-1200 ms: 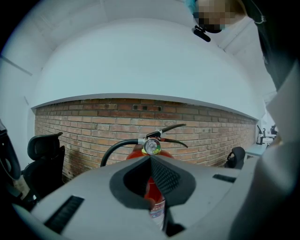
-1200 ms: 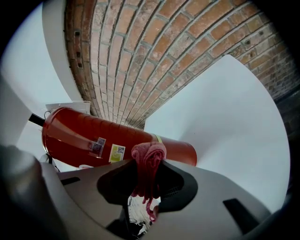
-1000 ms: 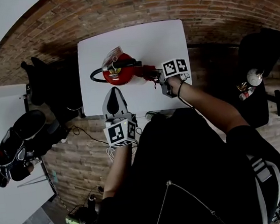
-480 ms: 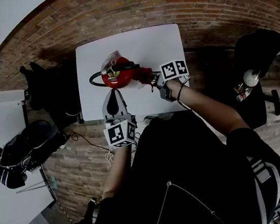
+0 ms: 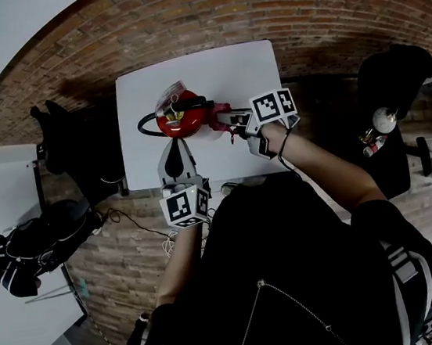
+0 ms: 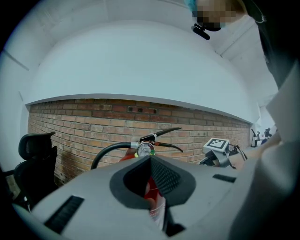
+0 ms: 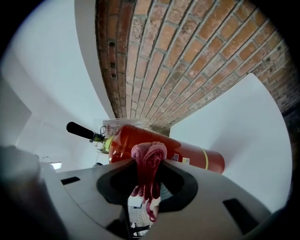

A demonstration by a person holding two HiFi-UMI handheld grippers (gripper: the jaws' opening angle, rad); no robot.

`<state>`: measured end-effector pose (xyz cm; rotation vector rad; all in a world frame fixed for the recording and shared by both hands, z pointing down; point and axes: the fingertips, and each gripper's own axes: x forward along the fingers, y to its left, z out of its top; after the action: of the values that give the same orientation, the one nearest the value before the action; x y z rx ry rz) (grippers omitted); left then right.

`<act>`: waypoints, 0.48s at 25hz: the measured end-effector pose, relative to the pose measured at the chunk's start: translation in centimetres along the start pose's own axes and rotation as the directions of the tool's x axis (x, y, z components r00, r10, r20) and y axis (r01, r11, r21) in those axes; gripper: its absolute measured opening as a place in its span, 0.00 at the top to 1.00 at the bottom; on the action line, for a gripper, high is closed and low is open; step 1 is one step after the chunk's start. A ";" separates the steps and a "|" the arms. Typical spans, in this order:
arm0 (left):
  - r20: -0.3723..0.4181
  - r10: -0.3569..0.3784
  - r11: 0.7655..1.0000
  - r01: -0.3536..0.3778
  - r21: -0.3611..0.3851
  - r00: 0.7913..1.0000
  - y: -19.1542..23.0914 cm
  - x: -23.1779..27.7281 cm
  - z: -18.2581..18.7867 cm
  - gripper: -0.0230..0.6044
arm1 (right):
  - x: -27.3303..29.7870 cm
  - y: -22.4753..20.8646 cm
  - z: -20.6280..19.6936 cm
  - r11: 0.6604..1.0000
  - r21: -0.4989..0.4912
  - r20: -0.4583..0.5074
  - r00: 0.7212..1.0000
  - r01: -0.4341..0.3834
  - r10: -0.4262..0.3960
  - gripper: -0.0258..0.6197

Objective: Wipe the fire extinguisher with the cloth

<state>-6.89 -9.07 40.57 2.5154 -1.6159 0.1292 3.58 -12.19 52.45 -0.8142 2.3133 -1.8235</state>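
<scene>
A red fire extinguisher (image 5: 179,117) stands upright on the white table (image 5: 241,66), with a black hose and handle on top. In the left gripper view its gauge (image 6: 145,150) shows just above the jaws. My left gripper (image 5: 175,151) is at its near side with the jaws nearly together; the red body (image 6: 151,188) shows through the narrow gap. My right gripper (image 5: 231,120) is shut on a folded pink-red cloth (image 5: 219,117), which is pressed against the extinguisher's right side. In the right gripper view the cloth (image 7: 148,161) lies against the extinguisher (image 7: 187,154).
The table stands against a brick wall (image 5: 203,12). A black office chair (image 5: 65,136) is to its left and another dark chair (image 5: 397,77) to its right. A person in dark clothes (image 5: 28,244) is on the floor at the far left.
My right gripper has shifted slightly along the extinguisher's right side with the cloth. The person at the left has moved toward the picture's lower left edge. The left gripper has barely moved.
</scene>
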 end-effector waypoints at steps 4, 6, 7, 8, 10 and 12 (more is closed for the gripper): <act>0.002 -0.007 1.000 0.007 -0.003 1.000 -0.3 0.0 0.0 0.95 | -0.5 1.6 0.4 0.999 -0.003 0.012 0.999 -0.037 0.038 0.78; 0.005 -0.015 1.000 0.015 0.002 1.000 -0.4 0.0 0.1 0.95 | -0.8 2.2 0.6 0.999 -0.006 0.019 0.998 -0.054 0.054 0.78; 0.008 -0.016 1.000 0.016 0.006 1.000 -0.5 0.0 0.2 0.95 | -0.9 2.6 0.7 0.998 -0.006 0.023 0.998 -0.062 0.062 0.78; 0.010 -0.017 1.000 0.017 0.008 1.000 -0.5 0.0 0.2 0.95 | -1.0 2.9 0.8 0.997 -0.007 0.027 0.997 -0.071 0.071 0.78; 0.011 -0.019 1.000 0.019 0.005 1.000 -0.6 -0.1 0.3 0.95 | -1.3 3.6 0.9 0.996 -0.010 0.032 0.996 -0.085 0.085 0.78; 0.009 -0.020 1.000 0.020 0.000 1.000 -0.6 -0.2 0.3 0.95 | -1.5 4.2 1.1 0.995 -0.013 0.035 0.995 -0.097 0.098 0.78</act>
<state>-6.43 -8.64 40.23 2.5355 -1.5929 0.1163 3.84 -11.87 47.85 -0.7151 2.3009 -1.7435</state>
